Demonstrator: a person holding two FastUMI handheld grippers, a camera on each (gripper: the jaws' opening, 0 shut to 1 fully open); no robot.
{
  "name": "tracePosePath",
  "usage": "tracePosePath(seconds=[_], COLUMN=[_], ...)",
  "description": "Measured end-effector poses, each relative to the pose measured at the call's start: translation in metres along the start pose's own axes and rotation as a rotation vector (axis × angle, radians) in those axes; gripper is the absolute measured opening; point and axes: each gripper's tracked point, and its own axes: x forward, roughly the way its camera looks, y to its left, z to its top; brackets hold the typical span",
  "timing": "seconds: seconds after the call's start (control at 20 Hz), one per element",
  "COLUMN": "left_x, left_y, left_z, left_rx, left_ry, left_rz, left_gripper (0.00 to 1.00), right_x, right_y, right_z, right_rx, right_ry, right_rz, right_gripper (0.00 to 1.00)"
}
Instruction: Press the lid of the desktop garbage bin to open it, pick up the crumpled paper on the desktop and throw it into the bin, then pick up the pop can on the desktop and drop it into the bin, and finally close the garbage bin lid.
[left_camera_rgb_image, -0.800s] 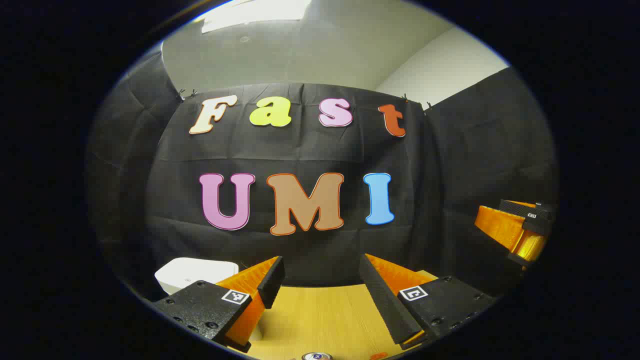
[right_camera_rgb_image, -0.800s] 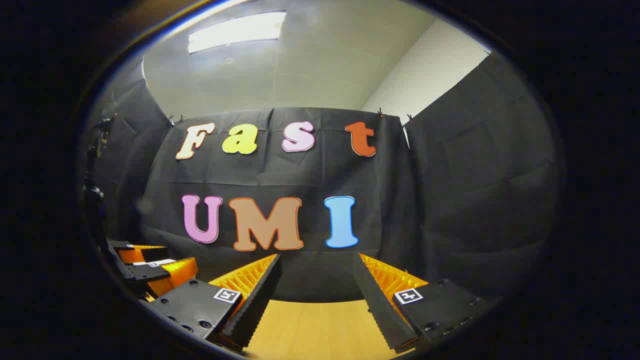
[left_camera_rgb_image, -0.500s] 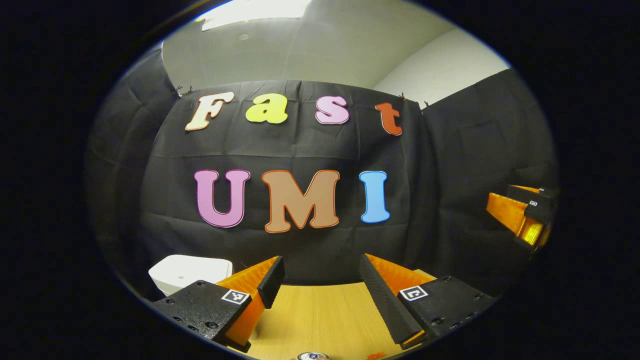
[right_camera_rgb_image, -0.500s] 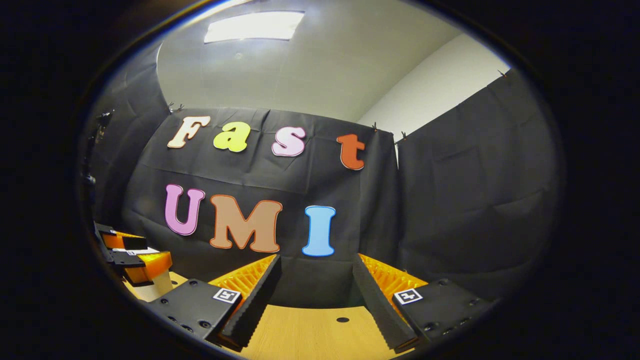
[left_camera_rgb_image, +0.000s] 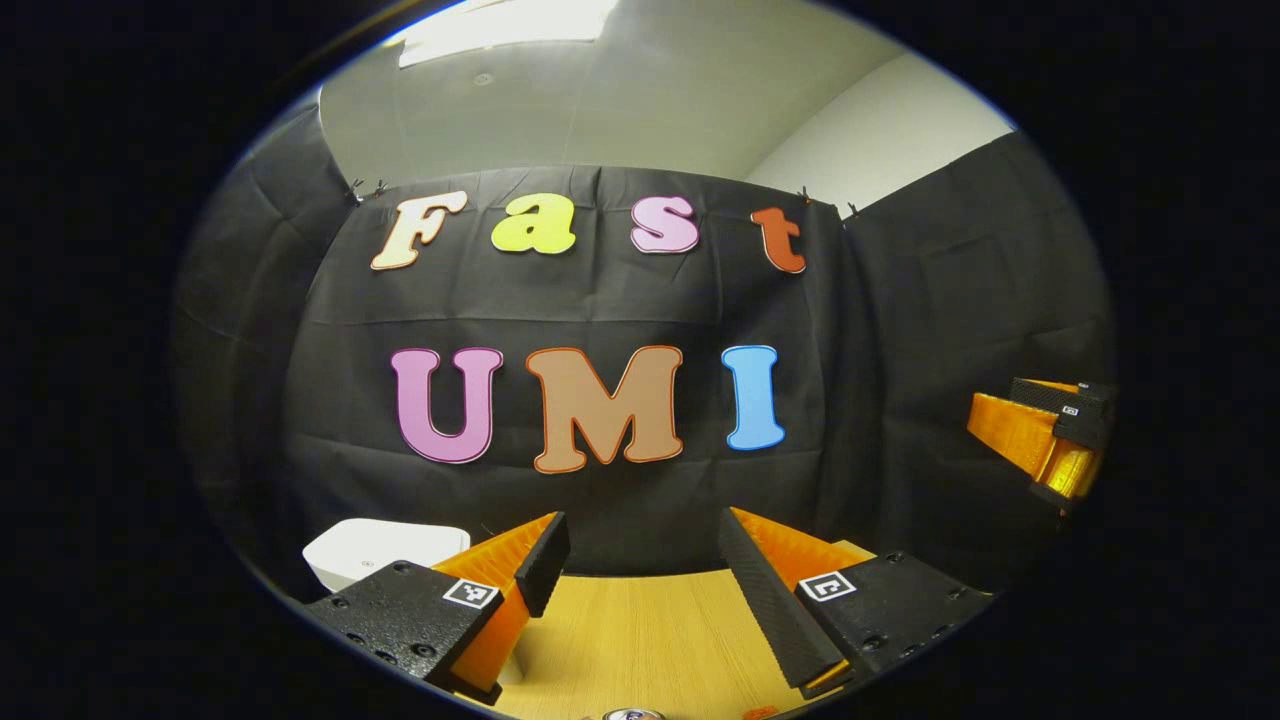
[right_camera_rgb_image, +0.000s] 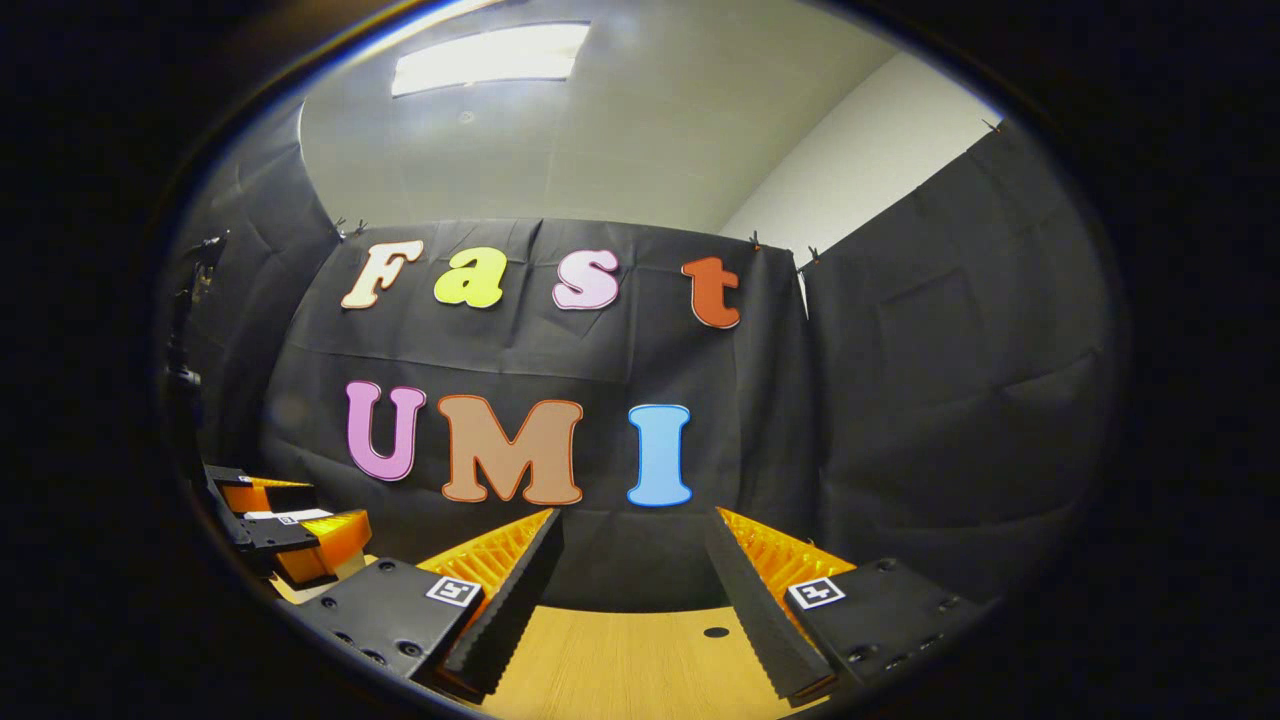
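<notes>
In the left gripper view, the left claw (left_camera_rgb_image: 640, 575) is held above the pale wooden counter (left_camera_rgb_image: 640, 630), its two fingers spread wide apart with nothing between them. Past its left finger, at the far left of the counter, stands the white plastic desktop garbage bin (left_camera_rgb_image: 375, 548) with its flat lid down; the finger hides the bin's right edge. At the very bottom edge of this view, near the camera, the silver top of the pop can (left_camera_rgb_image: 632, 714) just peeks in, standing on the counter below the gap between the fingers. A small orange scrap (left_camera_rgb_image: 758, 712) shows just right of it, too cut off to tell what it is. Far off to the right, in front of the black cloth wall (left_camera_rgb_image: 900, 330), the right claw (left_camera_rgb_image: 1050, 440) is seen from the side, raised well above the counter.

In the right gripper view, the right claw (right_camera_rgb_image: 632, 590) is likewise parted wide and empty, pointing toward the cloth wall over the bare wooden counter (right_camera_rgb_image: 620, 670). A small dark round hole (right_camera_rgb_image: 716, 632) sits in the counter's surface between the fingers, close to the right one. At the left edge the left claw (right_camera_rgb_image: 285, 525) shows from the side, with a sliver of something pale beneath it, too little to name.
</notes>
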Motion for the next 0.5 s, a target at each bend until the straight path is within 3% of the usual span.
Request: tracePosePath(seconds=[0.05,0.5], left_x=[0.0,-0.007], left_y=[0.002,0.027], left_z=[0.0,0.001], left_rx=[0.0,0.012], left_ry=[0.002,-0.004], left_rz=[0.005,0.052], left_gripper=[0.93,0.93], right_x=[0.001,-0.001], right_y=[0.003,0.045], right_z=[0.0,-0.024], right_rx=[0.01,0.084], right_ry=[0.003,0.069], right_rz=[0.005,0.09], right_gripper=[0.95,0.95])
